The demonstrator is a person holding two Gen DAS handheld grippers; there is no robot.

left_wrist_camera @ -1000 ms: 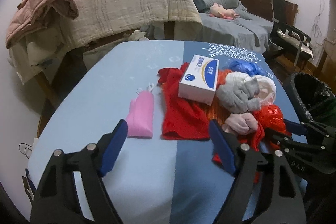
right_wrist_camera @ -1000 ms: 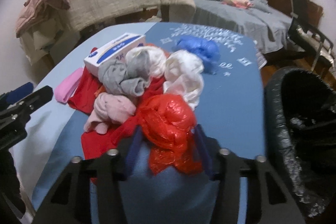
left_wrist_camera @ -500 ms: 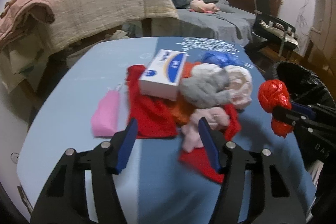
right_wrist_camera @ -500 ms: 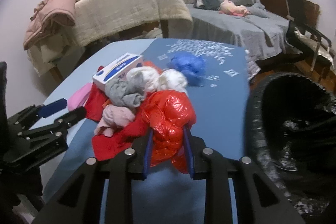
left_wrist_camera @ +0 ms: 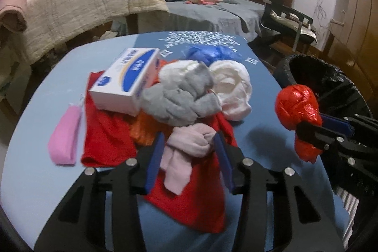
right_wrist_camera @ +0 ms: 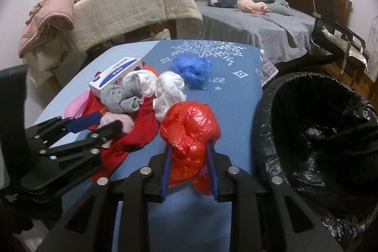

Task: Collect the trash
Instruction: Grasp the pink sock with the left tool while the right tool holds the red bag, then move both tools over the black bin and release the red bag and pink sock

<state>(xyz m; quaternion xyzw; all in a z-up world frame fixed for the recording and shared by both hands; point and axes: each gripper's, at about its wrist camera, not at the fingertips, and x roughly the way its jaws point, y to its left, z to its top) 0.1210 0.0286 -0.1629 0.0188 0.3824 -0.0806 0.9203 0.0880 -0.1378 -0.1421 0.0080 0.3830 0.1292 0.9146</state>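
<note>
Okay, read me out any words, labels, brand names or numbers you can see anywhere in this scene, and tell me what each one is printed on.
"...nee": end of a white word on the blue tablecloth, under its tree print; the start is hidden by the blue plastic bag.
Blue characters on the white box: too blurred to read.
Round blue logo on that box: a sign only, no legible text.
Nothing else readable.

In front of my left gripper (left_wrist_camera: pixel 189 145) the desk (left_wrist_camera: pixel 47 169) has a blue cover, light on one half and darker with a white tree print on the far half. Directly on it lie a red cloth (left_wrist_camera: pixel 106 134) just ahead of this gripper, a pink pouch (left_wrist_camera: pixel 65 136) to its left, and a crumpled blue bag (left_wrist_camera: pixel 208 53) and a white bag (left_wrist_camera: pixel 232 84) farther ahead.
</note>
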